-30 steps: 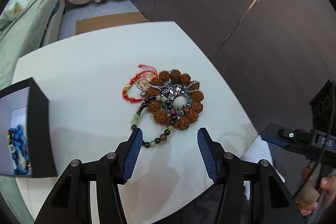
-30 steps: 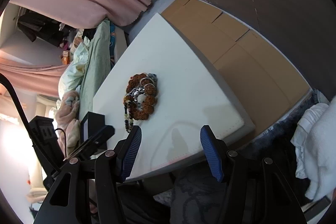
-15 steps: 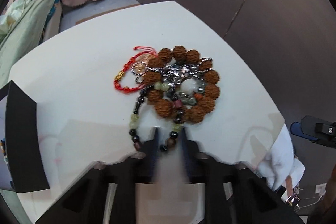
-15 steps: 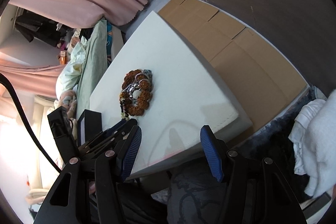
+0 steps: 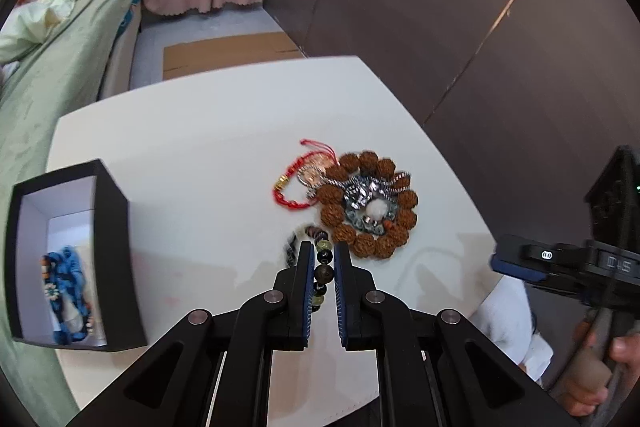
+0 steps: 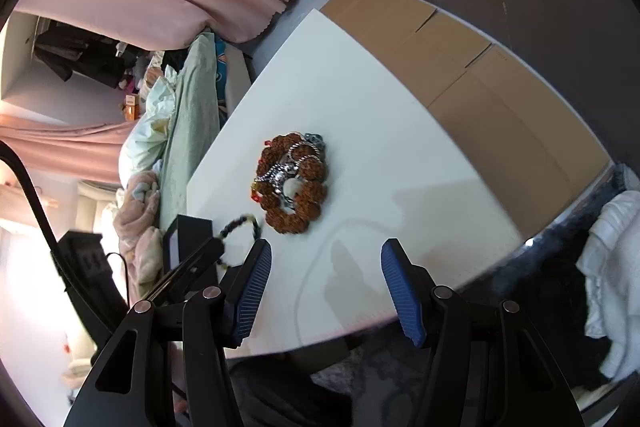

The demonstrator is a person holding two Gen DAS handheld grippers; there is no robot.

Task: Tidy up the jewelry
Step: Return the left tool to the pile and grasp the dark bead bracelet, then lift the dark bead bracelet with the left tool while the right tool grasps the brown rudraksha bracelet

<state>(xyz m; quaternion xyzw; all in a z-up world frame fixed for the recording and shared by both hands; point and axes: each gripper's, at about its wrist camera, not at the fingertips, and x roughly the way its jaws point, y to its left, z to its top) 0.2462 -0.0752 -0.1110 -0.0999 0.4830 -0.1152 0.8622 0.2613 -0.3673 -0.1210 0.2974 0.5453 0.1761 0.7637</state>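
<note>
A bracelet of dark and pale green beads (image 5: 323,269) sits clamped between the blue pads of my left gripper (image 5: 322,247), which is shut on it. Its free loop hangs blurred just off the white table (image 5: 192,155). The same bead bracelet (image 6: 236,225) shows as a raised loop in the right wrist view. Beyond it lies a pile: a brown seed-bead bracelet (image 5: 370,245), a silver chain (image 5: 362,195) and a red cord bracelet (image 5: 290,189). My right gripper (image 6: 326,259) hovers open over the table's near edge, holding nothing.
A black box (image 5: 114,247) with a white inside stands at the table's left edge, with blue jewelry (image 5: 64,287) in it. A bed with a green cover (image 5: 48,75) runs along the left. Cardboard (image 6: 460,67) lies on the floor past the table. A hand (image 5: 592,375) holds the right gripper's handle.
My left gripper went from open to shut on the green and dark bead bracelet, then drew it back out of the pile. The right gripper has barely moved.
</note>
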